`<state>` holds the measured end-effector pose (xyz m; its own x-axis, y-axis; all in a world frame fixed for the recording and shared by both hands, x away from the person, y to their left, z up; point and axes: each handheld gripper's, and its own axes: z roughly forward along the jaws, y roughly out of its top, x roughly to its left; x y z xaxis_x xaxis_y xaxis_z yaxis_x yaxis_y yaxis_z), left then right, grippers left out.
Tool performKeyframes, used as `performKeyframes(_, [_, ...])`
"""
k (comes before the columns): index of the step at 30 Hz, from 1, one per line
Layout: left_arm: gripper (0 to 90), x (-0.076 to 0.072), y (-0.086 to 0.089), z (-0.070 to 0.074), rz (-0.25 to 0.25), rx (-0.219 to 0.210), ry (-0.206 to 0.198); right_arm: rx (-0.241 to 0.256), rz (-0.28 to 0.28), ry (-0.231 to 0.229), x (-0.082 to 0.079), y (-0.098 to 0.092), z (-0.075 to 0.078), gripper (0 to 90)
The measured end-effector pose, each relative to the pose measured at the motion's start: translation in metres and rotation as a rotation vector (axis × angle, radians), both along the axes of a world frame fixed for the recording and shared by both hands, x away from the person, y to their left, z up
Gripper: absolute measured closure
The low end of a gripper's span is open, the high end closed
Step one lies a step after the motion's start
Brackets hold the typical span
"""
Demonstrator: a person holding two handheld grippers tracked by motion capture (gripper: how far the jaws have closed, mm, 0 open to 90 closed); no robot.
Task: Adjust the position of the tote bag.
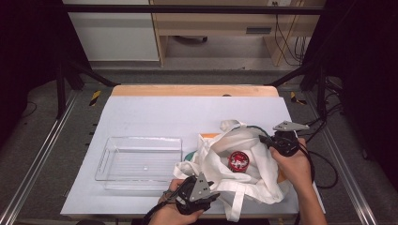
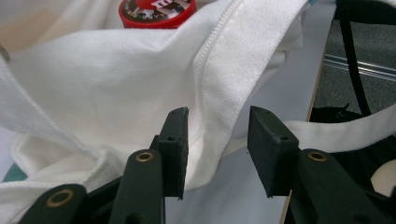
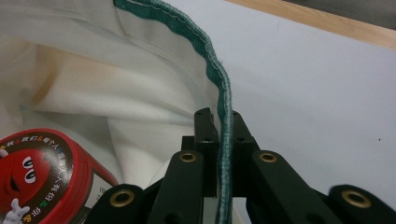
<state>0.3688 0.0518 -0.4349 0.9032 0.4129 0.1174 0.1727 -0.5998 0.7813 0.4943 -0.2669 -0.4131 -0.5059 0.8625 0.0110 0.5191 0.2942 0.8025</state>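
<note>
On the left of the surface (image 1: 141,117) sits a clear plastic tray (image 1: 139,161), with nothing visible inside it. Just right of it lies the white cloth bag (image 1: 234,168), its mouth pulled open. My left gripper (image 2: 217,154) is at the bag's near edge, its fingers (image 2: 175,149) spread apart with a fold of white cloth lying between them, not pinched. Inside the bag rests a red round tin (image 1: 238,160), its lid facing up. My right gripper (image 3: 218,154) is at the bag's far right rim, its fingers (image 3: 205,140) pressed together on the green-trimmed hem (image 3: 219,93), holding that edge up.
</note>
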Motion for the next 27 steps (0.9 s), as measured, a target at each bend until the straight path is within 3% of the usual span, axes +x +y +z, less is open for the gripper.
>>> performKeyframes(9, [57.7, 0.001, 0.007, 0.018, 0.016, -0.027, -0.032, -0.003, -0.028, 0.010, 0.001, 0.001, -0.001, 85.1])
performKeyframes(15, [58.4, 0.008, 0.010, 0.035, 0.028, -0.047, -0.079, -0.001, -0.043, -0.040, -0.007, -0.002, 0.014, 61.9])
performKeyframes(20, [54.9, 0.028, 0.012, 0.058, 0.074, -0.081, -0.125, 0.008, -0.054, -0.096, -0.020, -0.002, 0.037, 44.1])
performKeyframes(25, [54.5, 0.056, 0.004, 0.078, 0.076, -0.055, -0.166, 0.013, -0.008, -0.126, -0.047, 0.004, 0.053, 36.6])
performKeyframes(27, [53.2, 0.069, -0.002, 0.083, 0.072, -0.041, -0.161, 0.022, 0.010, -0.119, -0.057, 0.008, 0.055, 34.6])
